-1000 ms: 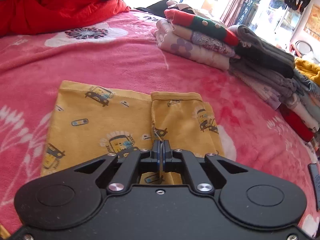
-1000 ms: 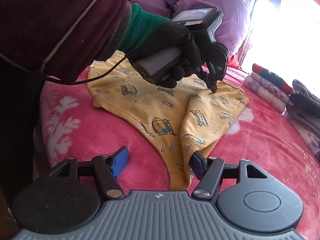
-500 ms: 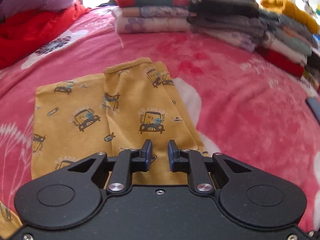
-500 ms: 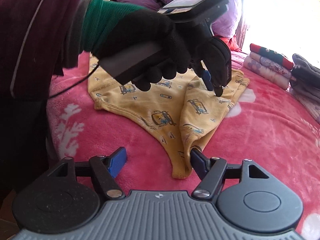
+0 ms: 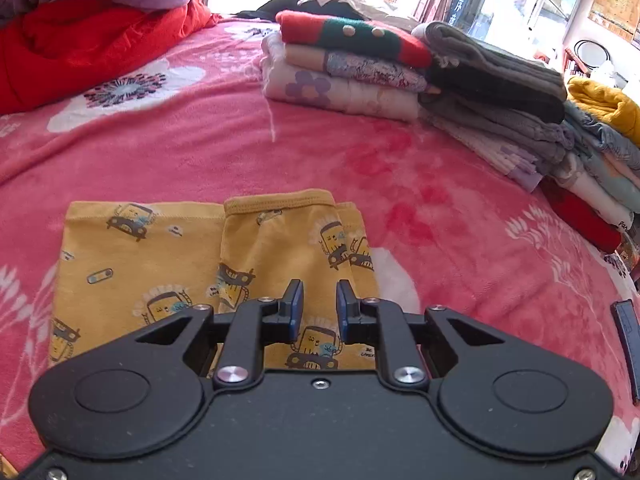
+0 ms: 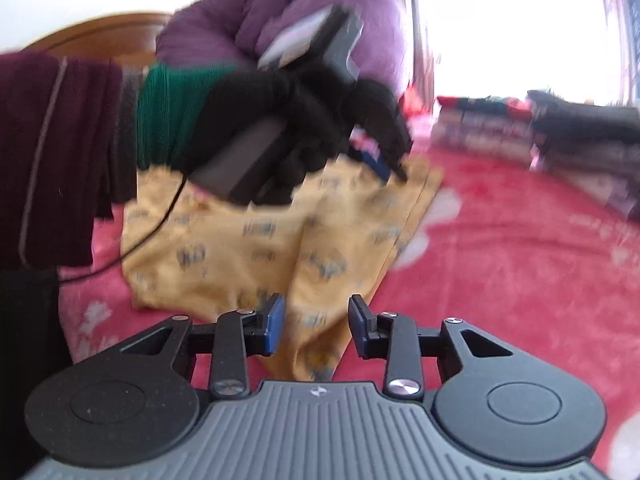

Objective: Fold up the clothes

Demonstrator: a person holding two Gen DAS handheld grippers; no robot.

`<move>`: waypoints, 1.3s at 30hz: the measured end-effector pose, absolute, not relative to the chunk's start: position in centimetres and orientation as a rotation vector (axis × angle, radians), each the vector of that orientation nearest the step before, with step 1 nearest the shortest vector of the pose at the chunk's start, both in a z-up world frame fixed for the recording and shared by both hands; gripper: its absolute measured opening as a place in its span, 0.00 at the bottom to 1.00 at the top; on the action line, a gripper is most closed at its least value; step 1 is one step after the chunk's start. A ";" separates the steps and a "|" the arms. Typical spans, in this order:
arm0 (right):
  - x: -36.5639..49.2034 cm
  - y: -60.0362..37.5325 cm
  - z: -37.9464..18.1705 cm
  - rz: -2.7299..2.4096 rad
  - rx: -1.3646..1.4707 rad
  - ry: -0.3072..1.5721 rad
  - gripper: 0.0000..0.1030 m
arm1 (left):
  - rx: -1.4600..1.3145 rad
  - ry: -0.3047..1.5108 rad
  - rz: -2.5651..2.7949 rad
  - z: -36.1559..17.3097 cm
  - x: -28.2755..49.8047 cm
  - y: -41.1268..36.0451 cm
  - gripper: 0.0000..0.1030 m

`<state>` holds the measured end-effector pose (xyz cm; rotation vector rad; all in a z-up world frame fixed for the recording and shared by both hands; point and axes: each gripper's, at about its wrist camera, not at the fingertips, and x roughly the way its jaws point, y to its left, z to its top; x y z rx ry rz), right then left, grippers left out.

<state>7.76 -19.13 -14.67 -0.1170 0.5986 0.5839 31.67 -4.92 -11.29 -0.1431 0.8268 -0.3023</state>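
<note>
On the pink bed blanket (image 5: 200, 152) the yellow printed garment (image 5: 168, 264) lies flat, one side folded over. The left tongs (image 5: 318, 300) hang just above it, parted and empty. Only the right view, blurred, shows the gloved hand (image 6: 280, 120) gripping them; the right tongs (image 6: 316, 324) stand apart near the garment's end. Folded stacks (image 5: 360, 68) crowd the far edge.

A yellow garment (image 5: 160, 264) printed with cartoon cars lies flat on the bed. One side (toward 3 o'clock) is folded inward.
</note>
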 end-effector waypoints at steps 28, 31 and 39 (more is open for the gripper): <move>6.4 -17.0 -15.5 0.648 -0.225 0.577 0.44 | -0.142 0.805 -0.303 -11.1 33.3 -4.8 0.13; 6.4 -17.1 -15.5 0.655 -0.208 0.595 0.46 | -0.158 0.803 -0.318 -11.4 34.4 -5.7 0.13; 6.3 -17.0 -15.6 0.656 -0.203 0.600 0.48 | -0.049 0.796 -0.275 -11.3 35.5 -8.0 0.13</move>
